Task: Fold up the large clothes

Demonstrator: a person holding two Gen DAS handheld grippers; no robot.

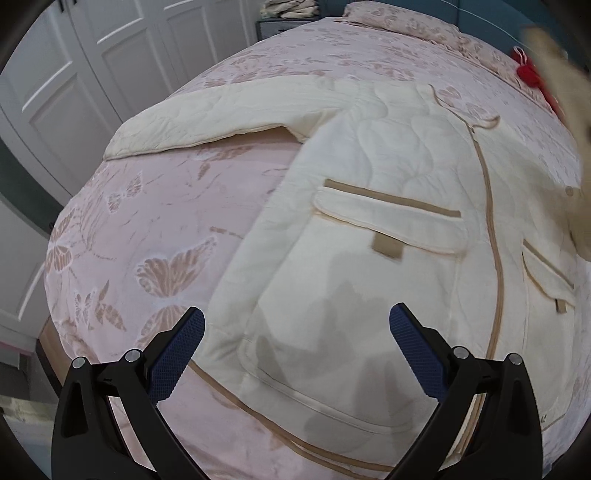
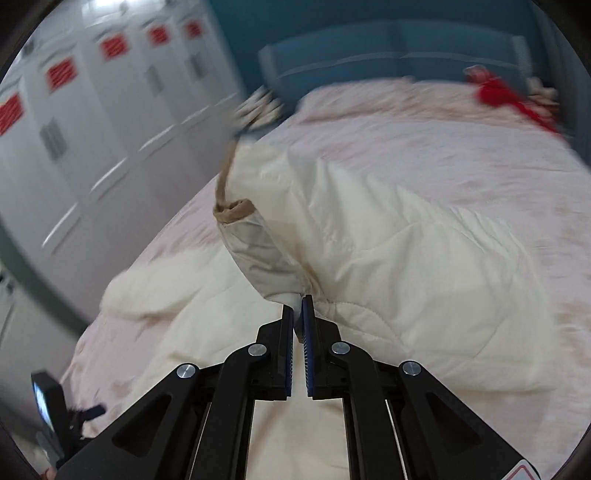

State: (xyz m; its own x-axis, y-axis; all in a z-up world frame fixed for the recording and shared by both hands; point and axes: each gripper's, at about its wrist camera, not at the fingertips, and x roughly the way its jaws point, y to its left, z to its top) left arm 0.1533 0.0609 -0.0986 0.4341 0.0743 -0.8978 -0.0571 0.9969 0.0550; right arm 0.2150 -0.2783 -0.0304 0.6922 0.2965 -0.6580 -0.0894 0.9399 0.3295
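A cream quilted jacket (image 1: pixel 388 236) with tan trim lies front up on the pink bed. Its left sleeve (image 1: pixel 207 122) stretches out to the left, and a flap pocket (image 1: pixel 388 221) sits mid-body. My left gripper (image 1: pixel 297 332) is open and empty, hovering over the jacket's lower hem. In the right wrist view my right gripper (image 2: pixel 298 306) is shut on a fold of the jacket (image 2: pixel 388 236) and holds it lifted above the bed. A tan-edged cuff (image 2: pixel 234 210) hangs from the lifted part. A blurred piece of that raised cloth (image 1: pixel 557 74) shows at the upper right of the left wrist view.
The bed has a pink butterfly-patterned cover (image 1: pixel 155 229) and a pillow (image 1: pixel 399 18) at the head. A red item (image 1: pixel 528 72) lies near the pillow, also in the right wrist view (image 2: pixel 506 96). White wardrobe doors (image 1: pixel 74 74) stand to the left. A blue headboard (image 2: pixel 388 48) is behind.
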